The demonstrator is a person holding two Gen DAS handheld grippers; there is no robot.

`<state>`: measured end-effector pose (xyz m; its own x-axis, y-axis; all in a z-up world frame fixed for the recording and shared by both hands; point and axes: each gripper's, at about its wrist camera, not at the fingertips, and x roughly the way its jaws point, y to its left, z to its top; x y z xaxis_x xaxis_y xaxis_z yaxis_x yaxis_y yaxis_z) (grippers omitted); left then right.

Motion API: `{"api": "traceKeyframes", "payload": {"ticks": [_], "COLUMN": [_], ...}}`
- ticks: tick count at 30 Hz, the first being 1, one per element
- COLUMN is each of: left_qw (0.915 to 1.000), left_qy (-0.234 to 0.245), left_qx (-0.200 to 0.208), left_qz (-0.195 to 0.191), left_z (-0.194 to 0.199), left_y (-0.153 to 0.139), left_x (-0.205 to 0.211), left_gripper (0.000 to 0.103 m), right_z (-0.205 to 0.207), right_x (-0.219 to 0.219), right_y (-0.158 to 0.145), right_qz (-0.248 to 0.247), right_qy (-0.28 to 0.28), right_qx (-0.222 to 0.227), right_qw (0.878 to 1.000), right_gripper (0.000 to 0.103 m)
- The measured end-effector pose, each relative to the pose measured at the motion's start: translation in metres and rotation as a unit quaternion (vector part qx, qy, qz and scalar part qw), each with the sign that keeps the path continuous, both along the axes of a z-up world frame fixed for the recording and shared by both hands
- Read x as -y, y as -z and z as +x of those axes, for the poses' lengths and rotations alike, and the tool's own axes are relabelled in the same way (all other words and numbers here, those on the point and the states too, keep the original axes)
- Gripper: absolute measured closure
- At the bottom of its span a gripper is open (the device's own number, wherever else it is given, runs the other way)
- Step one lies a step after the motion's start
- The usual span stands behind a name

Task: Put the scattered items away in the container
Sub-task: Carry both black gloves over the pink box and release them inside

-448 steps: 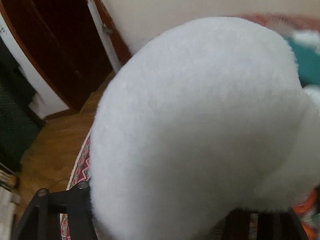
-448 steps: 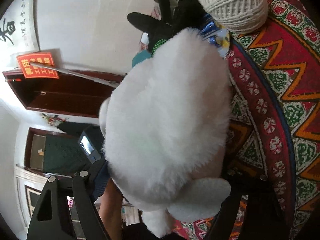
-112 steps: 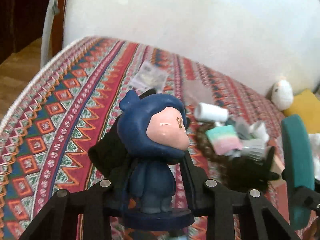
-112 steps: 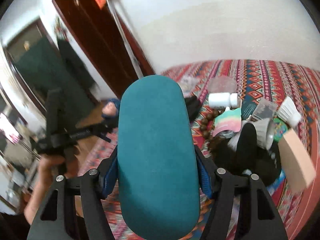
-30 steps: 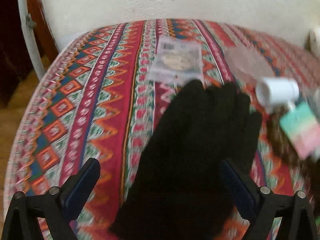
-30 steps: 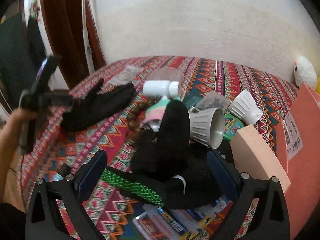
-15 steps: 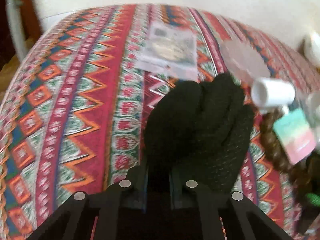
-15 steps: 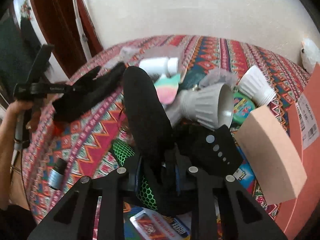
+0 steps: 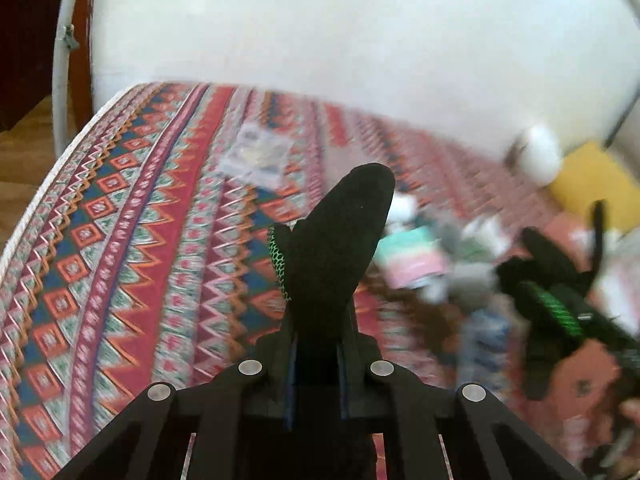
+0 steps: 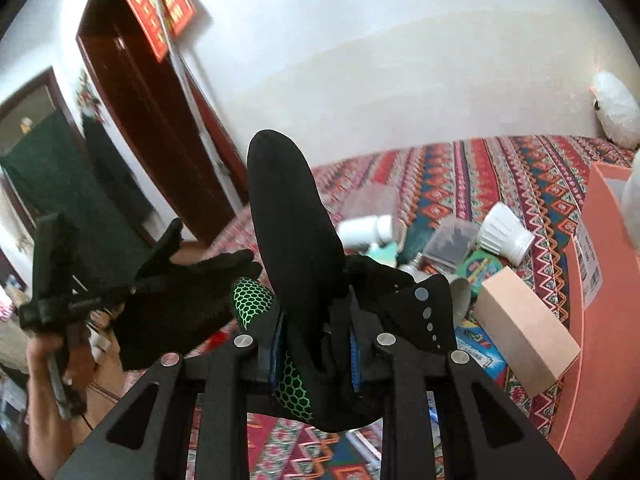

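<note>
Black glove (image 9: 340,240) pinched in left gripper (image 9: 316,344), raised above patterned cloth (image 9: 132,240). Right gripper (image 10: 316,340) clamped on second black glove (image 10: 292,224), green mesh showing. Beyond: white bottle (image 10: 366,230), white bulb (image 10: 506,232), cardboard box (image 10: 524,324). Pink container (image 10: 600,280) at right edge.

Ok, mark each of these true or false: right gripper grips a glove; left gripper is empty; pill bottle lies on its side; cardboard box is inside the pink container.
1. The right gripper is shut on a black glove. True.
2. The left gripper is open and empty. False: it is shut on a second black glove.
3. The white pill bottle lies on its side on the patterned cloth. True.
4. The cardboard box sits inside the pink container. False: it lies on the cloth, outside it.
</note>
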<state>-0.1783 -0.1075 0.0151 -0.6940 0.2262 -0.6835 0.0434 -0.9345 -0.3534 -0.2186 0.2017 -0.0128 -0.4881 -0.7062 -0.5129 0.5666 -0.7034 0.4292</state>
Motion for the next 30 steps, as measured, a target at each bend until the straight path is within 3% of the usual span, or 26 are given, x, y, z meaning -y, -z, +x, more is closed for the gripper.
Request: {"api": "traceKeyframes", "payload": {"ticks": [6, 10, 19, 24, 30], "left_qw": [0.9954, 0.9881, 0.9615, 0.9498, 0.9465], "left_qy": [0.000, 0.008, 0.065, 0.106, 0.181], "left_qx": [-0.087, -0.141, -0.262, -0.291, -0.260], "left_qz": [0.040, 0.062, 0.050, 0.047, 0.062], "left_z": [0.041, 0.068, 0.132, 0.137, 0.082], "left_y": [-0.051, -0.088, -0.165, -0.187, -0.185], "left_x": [-0.018, -0.032, -0.083, -0.121, -0.194], "left_gripper": [0.093, 0.094, 0.093, 0.093, 0.093], "right_z": [0.036, 0.073, 0.151, 0.185, 0.199], "right_x": [-0.013, -0.032, -0.121, -0.172, -0.243], "right_y": [-0.039, -0.081, -0.184, -0.222, -0.231], "right_qz": [-0.041, -0.078, -0.172, -0.187, -0.188], "right_qy": [-0.014, -0.017, 0.039, 0.083, 0.180], "right_qx": [-0.030, -0.079, -0.212, -0.277, -0.309], "right_qw": [0.999, 0.994, 0.961, 0.939, 0.915], "right_gripper": [0.077, 0.077, 0.077, 0.077, 0.077]}}
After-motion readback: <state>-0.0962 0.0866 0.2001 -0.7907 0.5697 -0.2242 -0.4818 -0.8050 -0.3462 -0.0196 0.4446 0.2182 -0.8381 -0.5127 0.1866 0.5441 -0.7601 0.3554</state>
